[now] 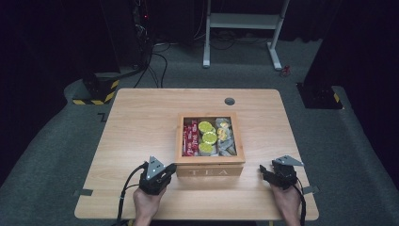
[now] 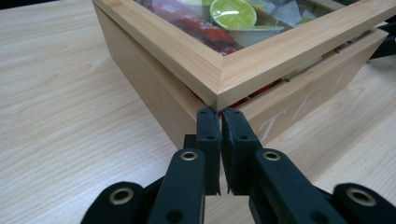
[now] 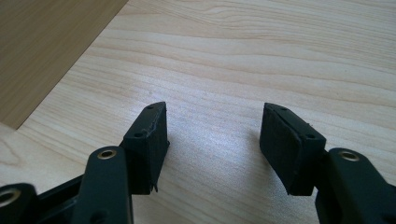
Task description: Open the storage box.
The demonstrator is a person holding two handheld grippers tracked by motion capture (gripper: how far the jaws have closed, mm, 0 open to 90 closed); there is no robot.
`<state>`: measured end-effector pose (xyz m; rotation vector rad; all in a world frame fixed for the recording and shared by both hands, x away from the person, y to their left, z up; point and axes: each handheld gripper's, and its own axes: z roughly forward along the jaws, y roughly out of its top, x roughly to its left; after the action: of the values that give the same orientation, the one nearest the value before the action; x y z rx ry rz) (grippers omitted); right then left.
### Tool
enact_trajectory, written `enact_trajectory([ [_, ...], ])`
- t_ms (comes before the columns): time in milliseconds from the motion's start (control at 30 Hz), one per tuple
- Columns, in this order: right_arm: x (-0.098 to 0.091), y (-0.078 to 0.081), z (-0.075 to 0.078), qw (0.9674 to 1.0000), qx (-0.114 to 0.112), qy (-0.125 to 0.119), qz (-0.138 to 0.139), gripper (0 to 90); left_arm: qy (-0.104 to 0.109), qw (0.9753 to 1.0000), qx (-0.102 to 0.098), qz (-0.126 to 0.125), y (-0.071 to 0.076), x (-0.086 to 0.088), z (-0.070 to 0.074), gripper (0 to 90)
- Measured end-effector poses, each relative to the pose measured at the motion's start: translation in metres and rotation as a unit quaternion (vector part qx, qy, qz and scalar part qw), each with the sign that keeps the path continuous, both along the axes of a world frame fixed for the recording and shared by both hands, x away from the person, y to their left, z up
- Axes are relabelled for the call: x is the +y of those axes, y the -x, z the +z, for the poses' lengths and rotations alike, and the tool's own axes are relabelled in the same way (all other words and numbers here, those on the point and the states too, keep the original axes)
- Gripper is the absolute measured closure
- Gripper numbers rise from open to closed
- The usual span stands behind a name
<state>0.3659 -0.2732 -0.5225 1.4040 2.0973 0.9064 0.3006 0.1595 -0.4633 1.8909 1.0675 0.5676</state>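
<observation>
Left gripper (image 2: 220, 114), fingers together, noses under the tea box (image 1: 210, 162) lid's near-left corner (image 2: 218, 81); it may slip off. Right gripper (image 3: 214, 122) fingers apart, idle over the bench (image 1: 141, 122)

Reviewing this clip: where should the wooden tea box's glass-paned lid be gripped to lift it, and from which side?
Probably at the front edge of the glass-paned wooden lid, from the person's side. In the left gripper view the lid overhangs the wooden tea box, with a slight gap beneath its near corner. The shut left gripper sits at that corner; the open right gripper is over bare table.
</observation>
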Motion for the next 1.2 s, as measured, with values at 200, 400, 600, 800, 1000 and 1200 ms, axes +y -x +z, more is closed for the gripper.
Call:
enact_trajectory([
  [200, 0.000, 0.000, 0.000, 1.0000, 0.000, 0.000, 0.000, 41.9, 0.008, 0.9999, -0.006, 0.001, -0.002, 0.000, 0.005, 84.4],
  [400, 0.000, 0.000, 0.000, 1.0000, 0.000, 0.000, 0.000, 41.8, 0.015, 0.9999, -0.007, 0.002, -0.007, -0.002, 0.012, 82.9],
  [600, 0.000, 0.000, 0.000, 1.0000, 0.000, -0.001, 0.000, 41.8, 0.022, 0.9997, -0.008, 0.002, -0.014, -0.002, 0.024, 82.7],
  [800, 0.000, 0.000, 0.000, 1.0000, 0.000, -0.001, 0.000, 41.8, 0.030, 0.9995, -0.006, 0.000, -0.022, -0.002, 0.036, 81.6],
  [1000, 0.000, 0.000, 0.000, 1.0000, 0.000, -0.001, 0.000, 41.8, 0.040, 0.9992, -0.001, -0.004, -0.028, -0.001, 0.043, 80.5],
  [1200, 0.000, 0.000, 0.000, 1.0000, 0.000, -0.001, 0.000, 41.6, 0.049, 0.9988, 0.004, -0.007, -0.035, 0.000, 0.048, 80.1],
])
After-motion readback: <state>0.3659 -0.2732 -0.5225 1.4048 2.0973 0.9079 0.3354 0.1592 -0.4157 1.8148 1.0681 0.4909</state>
